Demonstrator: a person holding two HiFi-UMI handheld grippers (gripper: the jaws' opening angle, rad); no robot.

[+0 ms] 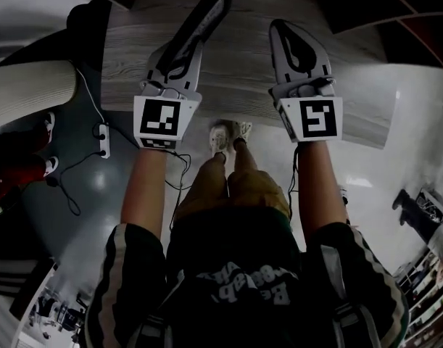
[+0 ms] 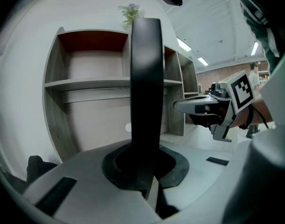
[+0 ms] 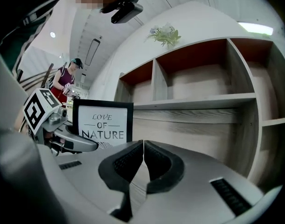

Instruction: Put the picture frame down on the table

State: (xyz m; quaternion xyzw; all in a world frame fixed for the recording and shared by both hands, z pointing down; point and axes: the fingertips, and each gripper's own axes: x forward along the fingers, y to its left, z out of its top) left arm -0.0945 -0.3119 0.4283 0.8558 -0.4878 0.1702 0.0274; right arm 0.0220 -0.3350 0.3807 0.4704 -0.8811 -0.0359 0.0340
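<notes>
Picture frame (its print reads "Love of Nature") does not look set down yet. The left claw is clenched on its edge and holds it upright over the wooden table. The right claw is pinched together on nothing, just beside it. Lowering and letting go seem to remain.

Edge-on picture frame in left gripper
</notes>
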